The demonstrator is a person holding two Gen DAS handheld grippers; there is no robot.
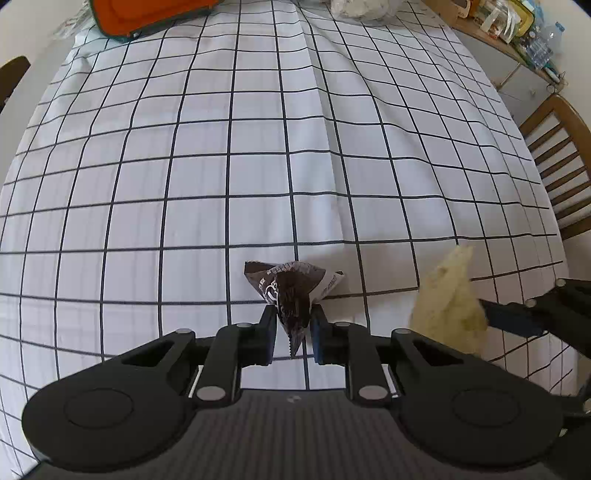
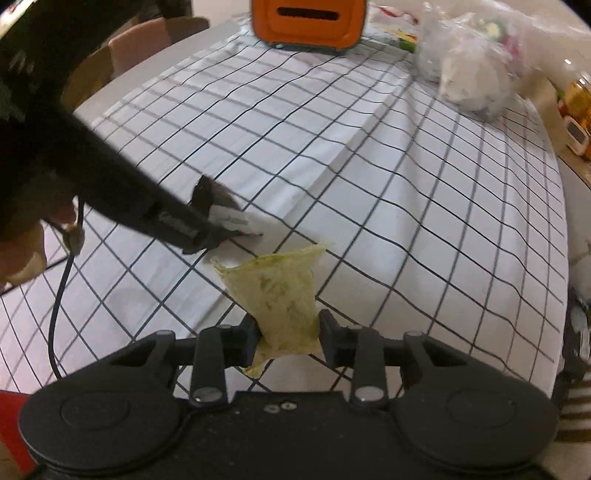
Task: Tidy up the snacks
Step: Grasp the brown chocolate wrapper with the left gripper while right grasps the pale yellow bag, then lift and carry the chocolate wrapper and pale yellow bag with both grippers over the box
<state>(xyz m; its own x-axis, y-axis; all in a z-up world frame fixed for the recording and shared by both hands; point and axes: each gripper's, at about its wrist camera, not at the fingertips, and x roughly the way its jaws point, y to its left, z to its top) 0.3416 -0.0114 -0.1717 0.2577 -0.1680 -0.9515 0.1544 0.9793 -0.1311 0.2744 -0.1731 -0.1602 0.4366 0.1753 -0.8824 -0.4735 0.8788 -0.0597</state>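
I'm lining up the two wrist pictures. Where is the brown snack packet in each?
Left wrist: brown packet low centre, pinched in the left gripper.
Right wrist: brown packet left of centre, at the tip of the other gripper.
Shared landmark: orange case at the table's far end.

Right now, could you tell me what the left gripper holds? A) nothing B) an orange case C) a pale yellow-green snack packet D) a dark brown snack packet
D: the left gripper pinches a dark brown snack packet between its fingers over the checked tablecloth.
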